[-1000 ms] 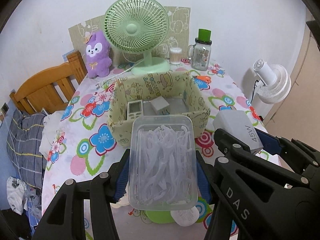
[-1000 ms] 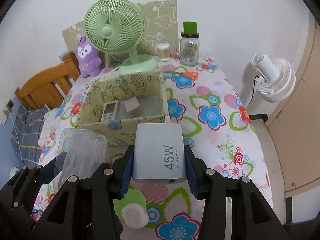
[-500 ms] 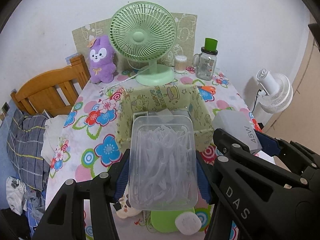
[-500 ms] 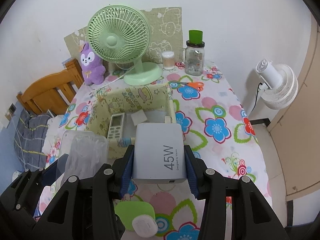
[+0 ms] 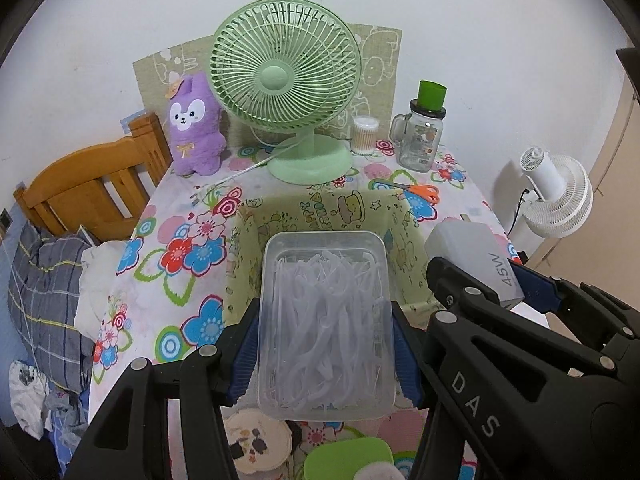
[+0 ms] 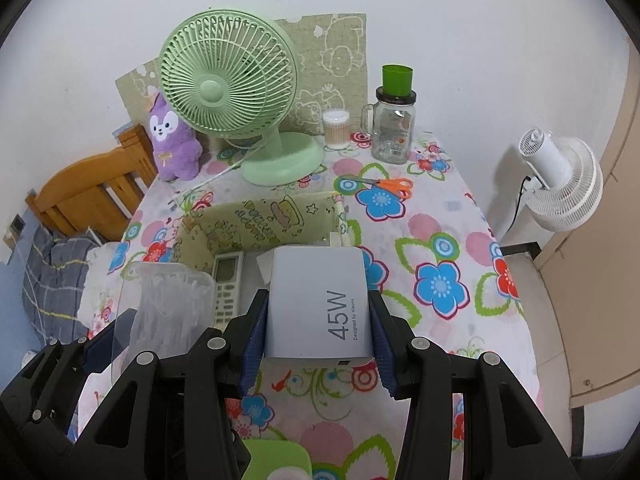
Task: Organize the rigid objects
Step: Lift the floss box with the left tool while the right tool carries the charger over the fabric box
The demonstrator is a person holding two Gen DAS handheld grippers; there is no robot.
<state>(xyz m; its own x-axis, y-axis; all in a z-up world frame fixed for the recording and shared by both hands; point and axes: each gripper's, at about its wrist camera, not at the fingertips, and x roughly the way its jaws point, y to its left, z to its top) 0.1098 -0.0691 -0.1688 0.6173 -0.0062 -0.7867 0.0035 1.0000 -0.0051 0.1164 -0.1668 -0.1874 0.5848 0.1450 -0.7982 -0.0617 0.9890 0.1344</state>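
- The clear plastic box of floss picks (image 5: 325,320) was clamped between the blue pads of the left gripper (image 5: 325,344), held in the air over the near part of the patterned storage box (image 5: 320,208).
- The white 45W charger (image 6: 318,304) was clamped between the fingers of the right gripper (image 6: 318,340), at the near right corner of the same storage box.
- Inside the storage box lay a white remote control (image 6: 227,284) and a small white block, partly hidden by the charger.
- The storage box stood on the bench (image 6: 440,240), which was covered with a flowered cloth.
- Behind the box stood a green desk fan (image 5: 286,76), with a purple plush toy (image 5: 194,124) to its left.
- To the fan's right were a cotton-swab tub (image 5: 365,134) and a glass mug jar (image 5: 422,136) with a green cap.
- Orange-handled scissors (image 5: 416,191) lay on the cloth near the jar.
- A green lidded container (image 5: 348,458) sat at the near edge.
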